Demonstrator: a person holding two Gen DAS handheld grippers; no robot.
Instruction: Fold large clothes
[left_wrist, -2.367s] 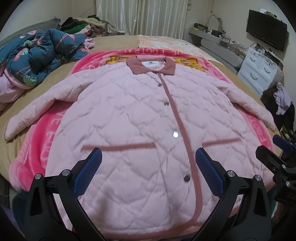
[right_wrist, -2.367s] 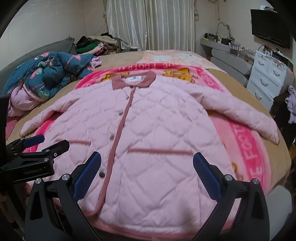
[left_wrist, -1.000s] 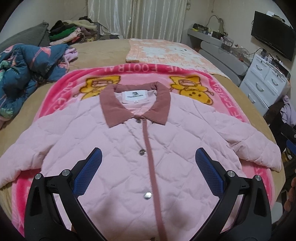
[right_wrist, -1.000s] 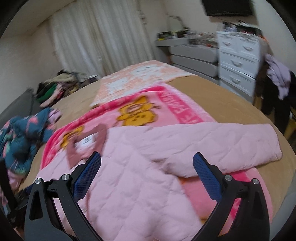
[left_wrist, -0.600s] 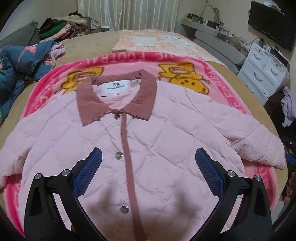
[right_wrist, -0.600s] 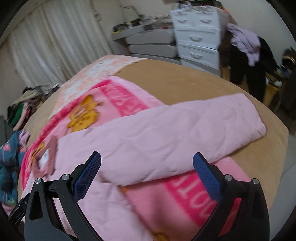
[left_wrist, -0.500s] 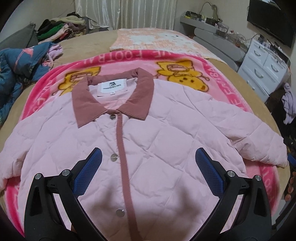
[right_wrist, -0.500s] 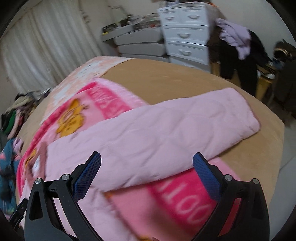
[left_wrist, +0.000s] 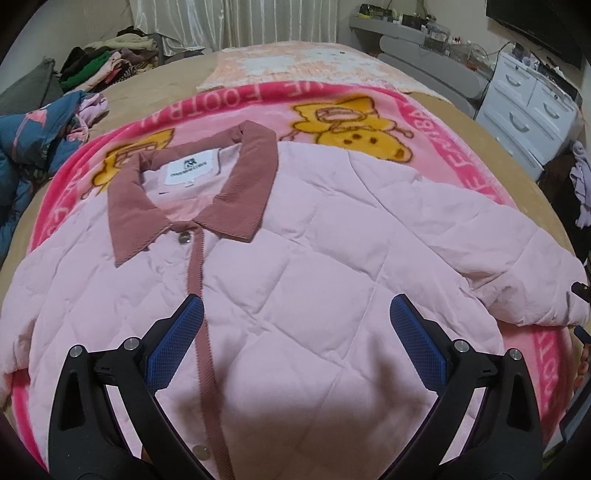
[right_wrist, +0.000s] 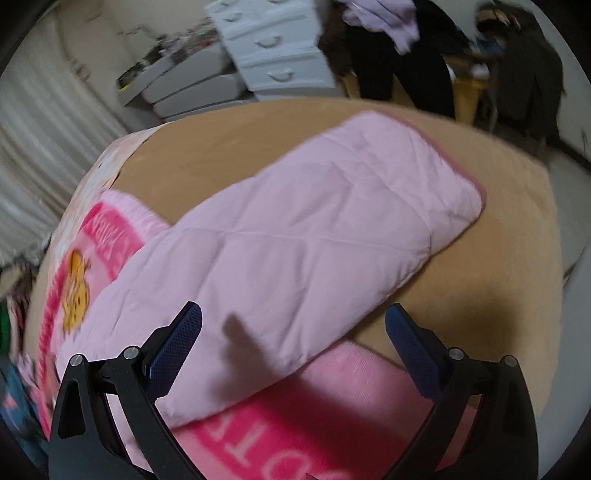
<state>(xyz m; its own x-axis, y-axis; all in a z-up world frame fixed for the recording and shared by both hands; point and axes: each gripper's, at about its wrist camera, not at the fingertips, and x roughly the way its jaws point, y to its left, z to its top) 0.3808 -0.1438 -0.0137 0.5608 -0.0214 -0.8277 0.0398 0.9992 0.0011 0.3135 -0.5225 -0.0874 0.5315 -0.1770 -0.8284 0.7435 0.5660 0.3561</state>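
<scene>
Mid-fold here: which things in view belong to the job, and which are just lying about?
Job:
pink jacket
its sleeve
left gripper, open
right gripper, open

Lying about:
pink blanket
blue quilt
clothes pile
white drawers
dark hanging clothes

A pale pink quilted jacket (left_wrist: 314, 258) with dusty-rose collar lies flat, buttoned, sleeve (right_wrist: 314, 236) stretched outward
</scene>
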